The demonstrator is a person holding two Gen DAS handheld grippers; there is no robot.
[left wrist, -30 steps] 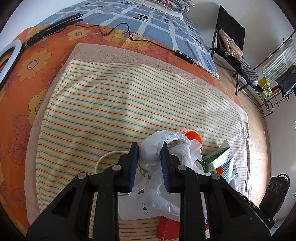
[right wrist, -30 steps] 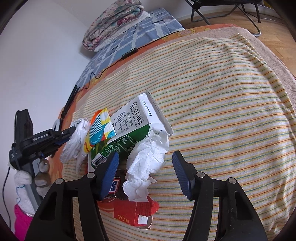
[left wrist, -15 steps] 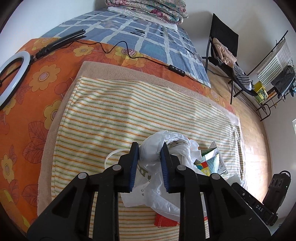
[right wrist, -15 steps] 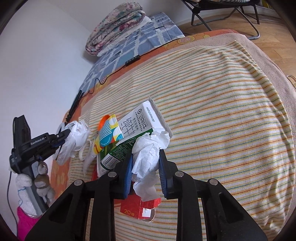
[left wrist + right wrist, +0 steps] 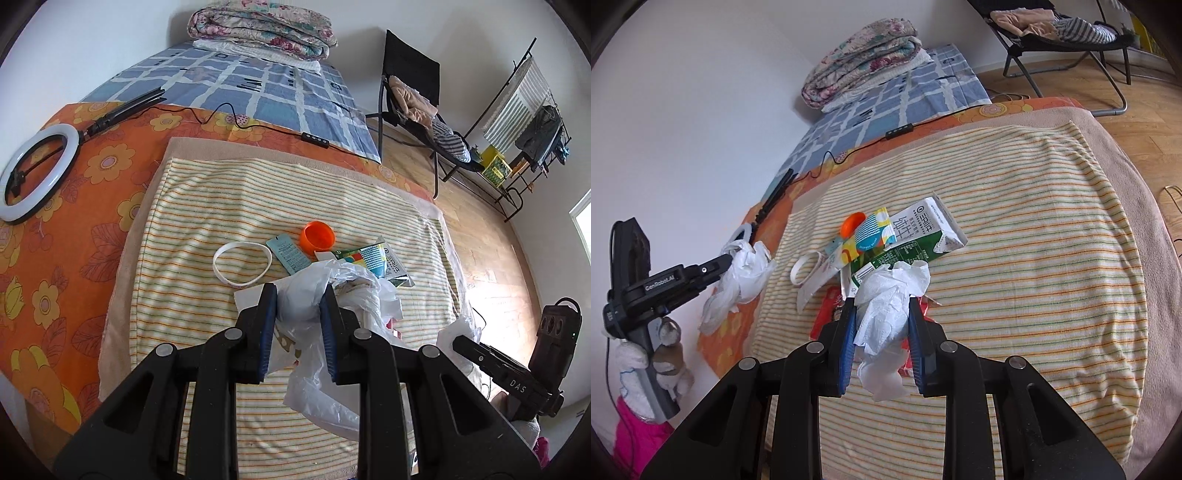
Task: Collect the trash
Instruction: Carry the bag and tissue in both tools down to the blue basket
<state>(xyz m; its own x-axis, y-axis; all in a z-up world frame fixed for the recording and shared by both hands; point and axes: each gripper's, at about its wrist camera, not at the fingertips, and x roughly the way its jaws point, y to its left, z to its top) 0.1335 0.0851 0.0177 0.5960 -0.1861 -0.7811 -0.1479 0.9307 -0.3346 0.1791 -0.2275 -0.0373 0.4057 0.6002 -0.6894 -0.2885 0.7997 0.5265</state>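
**Bag and tissue both pinched, raised over the striped towel**

Left gripper (image 5: 298,328) clenched on thin white plastic bag (image 5: 332,288); right gripper (image 5: 881,345) clamped on crumpled tissue (image 5: 892,299), jaws having just closed around it. Both things held off the striped towel (image 5: 1034,240), tissue above the red box (image 5: 827,306), bag hanging at the bed's left side in the right view.

Handling, judged: bag very light, limp, slick (likely to slide out if pinched on a single layer), best taken on a bunched fold as here. Tissue soft, weightless, tears easily; mid-wad grip fine, loose tail dangling below the pads. Mouth of bag not seen open, so tissue drop-in probably needing it spread first.

Left on towel: milk carton (image 5: 923,229), orange cap (image 5: 317,235), white ring (image 5: 242,264), colourful wrapper (image 5: 864,240), clustered close, some overlapping.

Room: wide bare towel right of the pile; towel edge and floor (image 5: 480,229) beyond. Ring light (image 5: 37,173) and cable (image 5: 236,122) well apart, no snag risk seen.
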